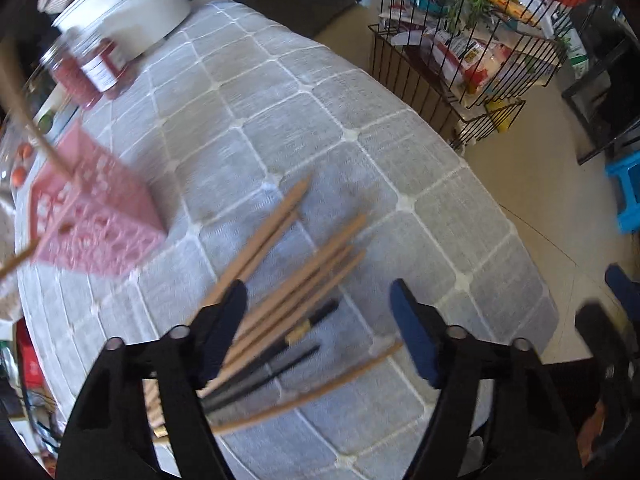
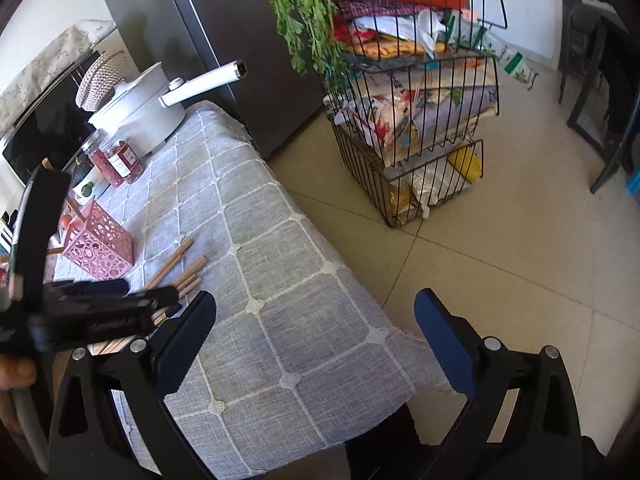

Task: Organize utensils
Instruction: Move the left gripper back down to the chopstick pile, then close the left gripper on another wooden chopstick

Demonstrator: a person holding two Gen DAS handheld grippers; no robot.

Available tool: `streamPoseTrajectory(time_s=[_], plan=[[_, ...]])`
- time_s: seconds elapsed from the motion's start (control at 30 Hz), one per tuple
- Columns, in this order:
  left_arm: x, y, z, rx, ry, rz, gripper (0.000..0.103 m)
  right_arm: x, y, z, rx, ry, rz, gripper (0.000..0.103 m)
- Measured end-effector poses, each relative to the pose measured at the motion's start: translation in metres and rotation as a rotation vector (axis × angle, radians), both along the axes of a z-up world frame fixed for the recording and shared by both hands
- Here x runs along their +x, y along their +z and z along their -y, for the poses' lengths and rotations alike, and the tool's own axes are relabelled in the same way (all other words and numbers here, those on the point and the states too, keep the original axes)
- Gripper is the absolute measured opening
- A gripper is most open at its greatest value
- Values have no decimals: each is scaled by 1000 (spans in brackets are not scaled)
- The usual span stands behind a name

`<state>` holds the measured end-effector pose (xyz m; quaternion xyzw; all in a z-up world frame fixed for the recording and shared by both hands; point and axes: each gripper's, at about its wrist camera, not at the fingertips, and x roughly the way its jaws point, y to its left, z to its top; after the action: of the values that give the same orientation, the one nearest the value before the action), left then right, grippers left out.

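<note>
Several wooden chopsticks (image 1: 296, 264) and two black chopsticks (image 1: 280, 360) lie in a loose heap on the grey checked tablecloth (image 1: 280, 120). My left gripper (image 1: 320, 312) points down over the heap, jaws apart, with the sticks below and between the fingers and no pad pressing on them. A pink perforated holder (image 1: 96, 220) stands to the left with a wooden stick leaning out of it. In the right wrist view, the left gripper (image 2: 100, 308) covers the near ends of the chopsticks (image 2: 180, 264), beside the holder (image 2: 100, 244). My right gripper (image 2: 316, 320) is open and empty over the table's near corner.
A white pot (image 2: 140, 116) with a long handle and a red-filled jar (image 2: 120, 160) stand at the table's far end. A black wire rack (image 2: 420, 120) full of packets stands on the tiled floor to the right. A blue stool (image 1: 624, 192) is farther right.
</note>
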<state>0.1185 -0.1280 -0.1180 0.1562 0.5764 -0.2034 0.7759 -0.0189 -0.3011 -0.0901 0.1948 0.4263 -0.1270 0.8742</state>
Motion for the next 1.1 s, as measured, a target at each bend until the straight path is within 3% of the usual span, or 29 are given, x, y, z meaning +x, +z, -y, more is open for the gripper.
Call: streamPoseTrajectory(time_s=[0.23, 0.4, 0.67, 0.77, 0.9, 1.1], plan=[[43, -4, 24, 67, -16, -44, 40, 3, -2, 3, 35, 2, -7, 97], [64, -24, 34, 149, -27, -100, 32, 5, -4, 5, 65, 6, -17, 97], [84, -36, 34, 146, -34, -145, 18, 9, -8, 6, 93, 14, -34, 97], [84, -37, 32, 138, -23, -159, 18, 9, -7, 6, 85, 11, -31, 97], [63, -32, 29, 146, -48, -97, 17, 10, -7, 5, 81, 13, -35, 97], [4, 15, 17, 81, -99, 146, 17, 13, -13, 4, 103, 17, -68, 97]])
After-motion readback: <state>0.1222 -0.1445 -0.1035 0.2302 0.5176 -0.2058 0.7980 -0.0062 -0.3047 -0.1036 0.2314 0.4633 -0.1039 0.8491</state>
